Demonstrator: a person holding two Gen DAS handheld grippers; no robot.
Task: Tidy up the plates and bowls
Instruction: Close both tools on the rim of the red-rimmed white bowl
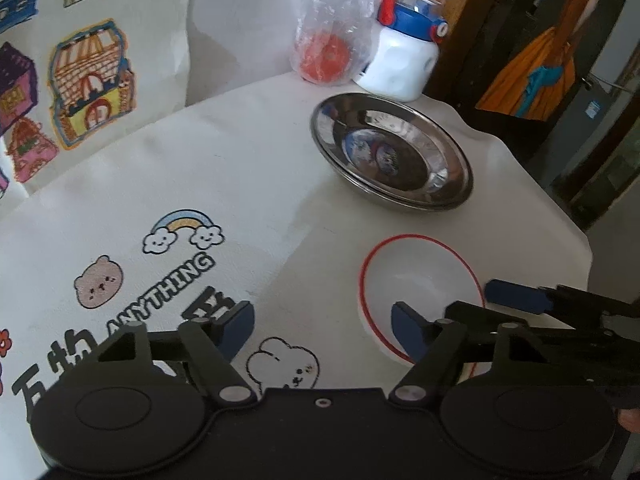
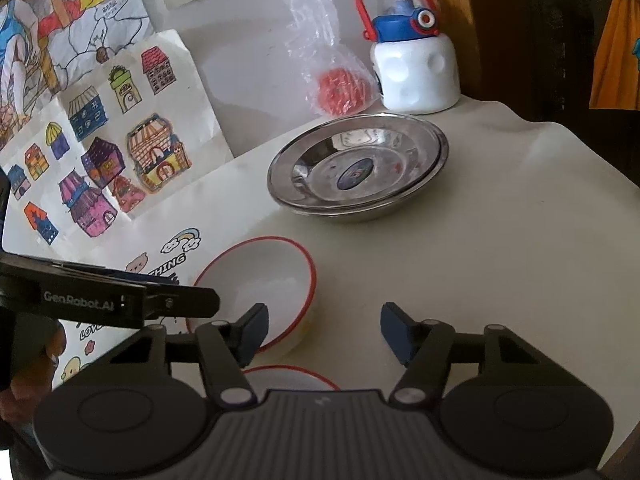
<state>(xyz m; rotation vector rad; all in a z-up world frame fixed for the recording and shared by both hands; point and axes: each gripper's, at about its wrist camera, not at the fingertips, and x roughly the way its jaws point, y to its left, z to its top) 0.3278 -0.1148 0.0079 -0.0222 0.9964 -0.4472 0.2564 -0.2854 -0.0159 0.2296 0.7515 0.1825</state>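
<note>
Two stacked steel plates (image 1: pixel 390 152) sit at the back of the table, also in the right wrist view (image 2: pixel 356 168). A white bowl with a red rim (image 1: pixel 416 284) stands in front of them (image 2: pixel 256 284). A second red-rimmed bowl (image 2: pixel 290 378) shows just under my right gripper. My left gripper (image 1: pixel 324 330) is open and empty, its right finger over the bowl's near edge. My right gripper (image 2: pixel 324 330) is open and empty, its left finger over the bowl's rim. The other gripper's finger (image 1: pixel 516 294) reaches in from the right.
A white bottle with a blue lid and red handle (image 1: pixel 404 48) and a plastic bag holding something red (image 1: pixel 326 56) stand at the back. Children's drawings (image 2: pixel 120 152) lean on the wall at left. The table edge (image 1: pixel 576 236) drops off at right.
</note>
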